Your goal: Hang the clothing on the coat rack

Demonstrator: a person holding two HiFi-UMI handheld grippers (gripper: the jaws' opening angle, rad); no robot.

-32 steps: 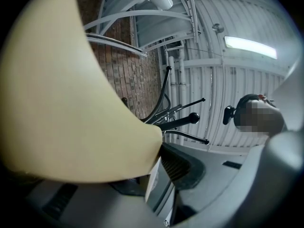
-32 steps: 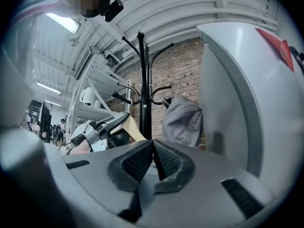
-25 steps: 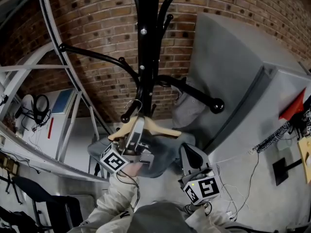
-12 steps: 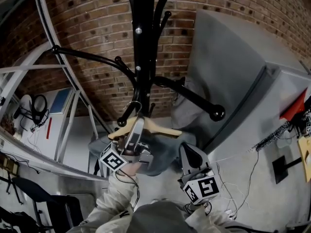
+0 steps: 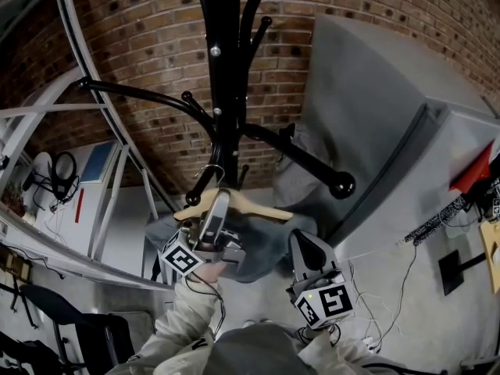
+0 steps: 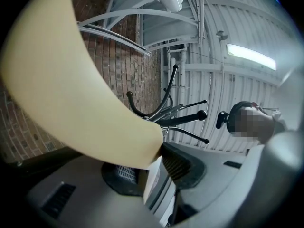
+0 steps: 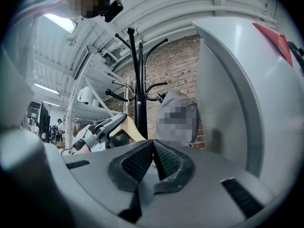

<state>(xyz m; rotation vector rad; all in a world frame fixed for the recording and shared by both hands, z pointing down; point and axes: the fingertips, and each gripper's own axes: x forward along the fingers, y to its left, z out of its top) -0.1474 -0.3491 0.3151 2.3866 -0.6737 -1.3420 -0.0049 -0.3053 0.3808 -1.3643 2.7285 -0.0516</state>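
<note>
The black coat rack [image 5: 226, 69] stands before the brick wall, and in the right gripper view the rack [image 7: 139, 80] rises ahead. A wooden hanger [image 5: 250, 207] carries grey clothing [image 5: 266, 237], and its metal hook [image 5: 209, 170] sits over a lower rack peg [image 5: 197, 195]. My left gripper [image 5: 219, 205] reaches up to the hanger's middle. Its jaws are opening, with the pale hanger [image 6: 71, 94] between them and lying against one pad [image 6: 178, 163]. My right gripper [image 5: 303, 244] hangs below and to the right, shut with nothing in it [image 7: 153, 148].
A big grey cabinet [image 5: 391, 116] stands close on the right of the rack. Another grey cloth [image 5: 301, 158] hangs by the rack's right arm. A white metal frame [image 5: 94, 92] curves along the left. Cables [image 5: 406, 283] trail over the floor, and a black chair [image 5: 86, 334] sits at bottom left.
The rack has drifted slightly left and up in the head view. Both grippers and the hanger stay where they were, the hook still over the peg.
</note>
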